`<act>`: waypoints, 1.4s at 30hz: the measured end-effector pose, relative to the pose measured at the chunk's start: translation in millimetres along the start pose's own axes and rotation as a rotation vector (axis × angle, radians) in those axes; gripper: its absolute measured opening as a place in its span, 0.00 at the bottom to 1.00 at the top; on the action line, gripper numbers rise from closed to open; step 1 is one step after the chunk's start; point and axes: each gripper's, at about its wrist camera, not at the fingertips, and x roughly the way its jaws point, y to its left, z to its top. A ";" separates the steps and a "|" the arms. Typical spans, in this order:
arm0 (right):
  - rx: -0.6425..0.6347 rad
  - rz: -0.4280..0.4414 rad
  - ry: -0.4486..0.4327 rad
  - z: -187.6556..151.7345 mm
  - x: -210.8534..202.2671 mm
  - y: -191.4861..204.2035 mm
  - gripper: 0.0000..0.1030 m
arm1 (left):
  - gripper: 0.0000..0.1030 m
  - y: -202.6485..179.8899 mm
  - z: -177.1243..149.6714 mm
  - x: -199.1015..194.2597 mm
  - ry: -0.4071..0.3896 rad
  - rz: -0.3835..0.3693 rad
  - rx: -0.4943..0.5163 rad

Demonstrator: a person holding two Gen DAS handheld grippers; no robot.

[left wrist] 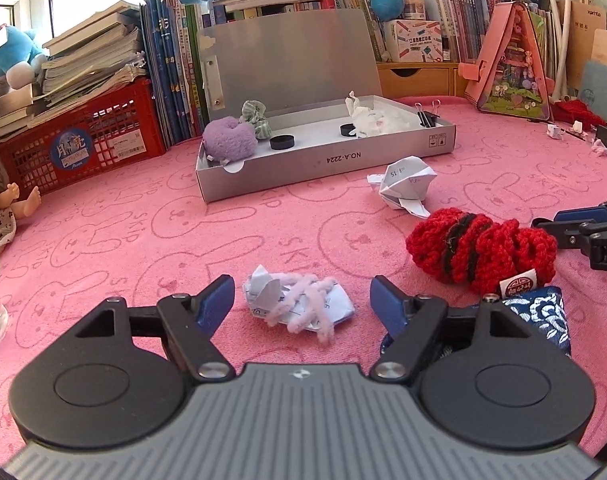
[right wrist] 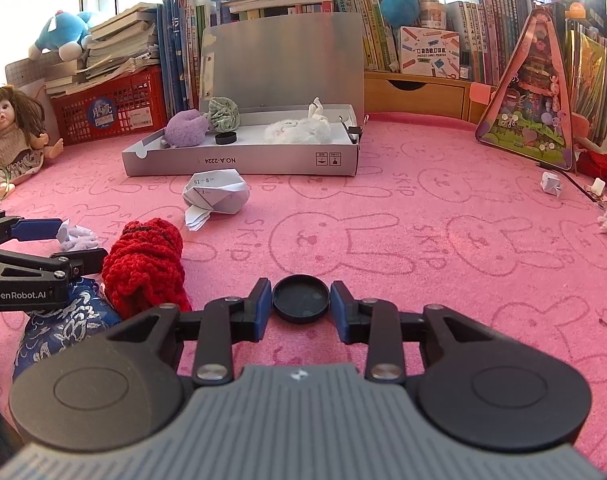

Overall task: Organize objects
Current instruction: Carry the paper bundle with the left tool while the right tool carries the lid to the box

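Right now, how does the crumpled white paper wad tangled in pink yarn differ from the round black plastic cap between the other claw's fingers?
The paper wad with pink yarn is pale, irregular and crumpled; the black cap is dark, smooth and circular. The left gripper stands wide open around the wad with clear gaps on both sides, while the right gripper has its fingers close against the cap's edge. Both lie on the pink bunny-print cloth, outside the open grey cardboard box.

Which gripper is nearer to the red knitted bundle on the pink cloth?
Left. The left gripper straddles a paper scrap just beside the red knitted bundle; the right gripper, around a black cap, sits farther off.
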 end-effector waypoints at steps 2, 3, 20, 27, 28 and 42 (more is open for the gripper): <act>-0.002 0.000 -0.001 -0.2 0.1 0.1 0.40 | 0.69 1.6 -0.4 0.6 0.004 -0.028 -0.022; -0.001 0.000 -0.001 -0.2 0.2 0.2 0.40 | 0.65 1.5 -0.7 0.0 0.003 -0.033 -0.020; 0.029 0.017 0.002 3.7 -0.3 -3.6 0.37 | 0.56 -7.6 10.4 -10.8 -0.027 -0.017 -0.026; 0.027 0.022 -0.018 11.7 -0.5 -4.1 0.36 | 0.56 -7.1 25.0 -8.2 -0.042 0.006 -0.050; 0.025 0.023 -0.024 14.5 -0.1 -3.9 0.36 | 0.56 -7.0 27.8 -7.0 -0.044 0.011 -0.051; 0.054 0.070 -0.091 79.0 22.4 -7.1 0.36 | 0.56 7.2 81.6 26.5 -0.080 0.019 -0.151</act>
